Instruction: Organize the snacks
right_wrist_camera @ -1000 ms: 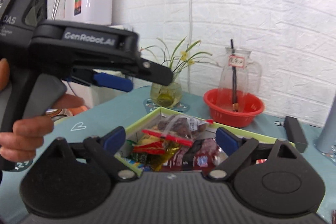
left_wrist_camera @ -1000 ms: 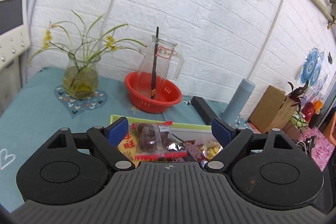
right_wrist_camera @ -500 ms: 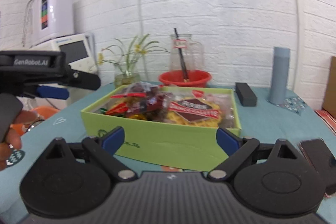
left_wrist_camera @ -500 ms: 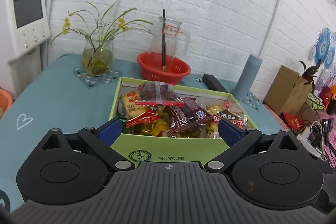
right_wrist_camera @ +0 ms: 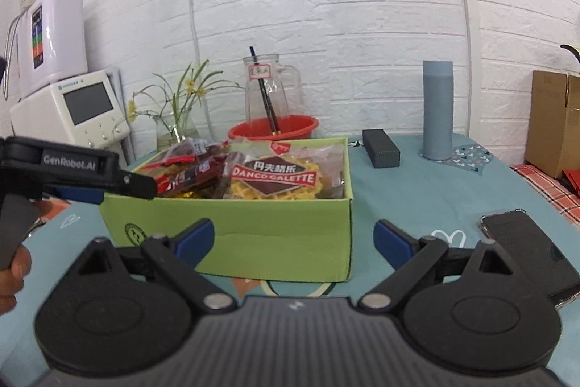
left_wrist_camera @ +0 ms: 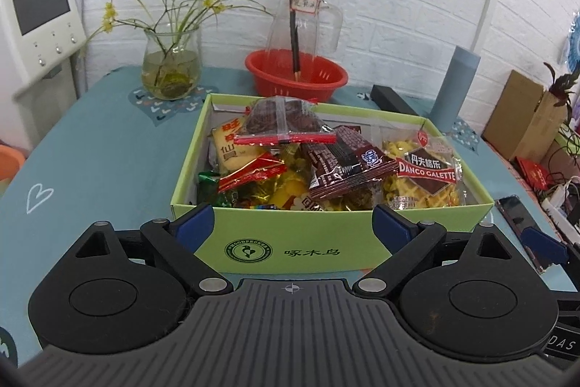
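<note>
Each handheld gripper is built of matte black plastic: a ribbed grey-black deck is flanked by two round black housings, each topped by a triangular cut-out, and angled black links are pinned to it with silver screws. The left gripper [left_wrist_camera: 291, 223] and the right gripper [right_wrist_camera: 293, 238] are both tipped with blue pads [left_wrist_camera: 194, 223] on their fingers. In the right wrist view, left of the green box [right_wrist_camera: 275, 242], white "GenRobot.AI" lettering is carried on the side of the left gripper, and a grey-black pistol handle is seen beneath it.
</note>
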The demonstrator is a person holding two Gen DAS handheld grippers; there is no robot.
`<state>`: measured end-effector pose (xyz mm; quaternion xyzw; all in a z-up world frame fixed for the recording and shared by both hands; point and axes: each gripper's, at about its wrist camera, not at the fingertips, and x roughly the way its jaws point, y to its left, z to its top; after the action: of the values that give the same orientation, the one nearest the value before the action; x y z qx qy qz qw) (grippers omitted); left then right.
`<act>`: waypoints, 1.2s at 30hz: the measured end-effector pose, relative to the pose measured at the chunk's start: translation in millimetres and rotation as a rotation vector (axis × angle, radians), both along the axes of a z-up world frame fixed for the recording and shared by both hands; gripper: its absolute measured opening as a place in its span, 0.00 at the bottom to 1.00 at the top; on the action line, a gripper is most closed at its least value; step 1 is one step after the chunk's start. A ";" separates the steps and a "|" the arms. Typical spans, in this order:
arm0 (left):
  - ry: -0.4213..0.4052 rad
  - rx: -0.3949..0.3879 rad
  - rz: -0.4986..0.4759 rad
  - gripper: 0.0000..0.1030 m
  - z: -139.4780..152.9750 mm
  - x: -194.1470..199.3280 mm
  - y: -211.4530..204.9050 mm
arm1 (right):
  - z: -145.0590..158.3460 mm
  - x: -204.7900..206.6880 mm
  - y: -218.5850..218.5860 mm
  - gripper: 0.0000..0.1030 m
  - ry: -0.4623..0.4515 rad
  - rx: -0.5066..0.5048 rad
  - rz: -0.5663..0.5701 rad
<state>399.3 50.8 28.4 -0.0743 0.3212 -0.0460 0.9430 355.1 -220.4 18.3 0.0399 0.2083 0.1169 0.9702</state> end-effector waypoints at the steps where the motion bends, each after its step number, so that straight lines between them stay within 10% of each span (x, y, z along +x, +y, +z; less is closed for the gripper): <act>1: 0.003 0.007 0.006 0.81 -0.3 0.3 -0.7 | -0.1 0.1 -0.3 0.91 -0.001 -0.001 0.001; 36: -0.029 0.094 -0.016 0.65 6.3 -13.0 -20.3 | -3.2 3.0 -2.9 0.91 0.012 -0.003 0.010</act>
<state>386.4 30.5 34.7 -0.0266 0.3099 -0.0396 0.9496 358.1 -223.3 15.1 0.0383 0.2146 0.1214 0.9684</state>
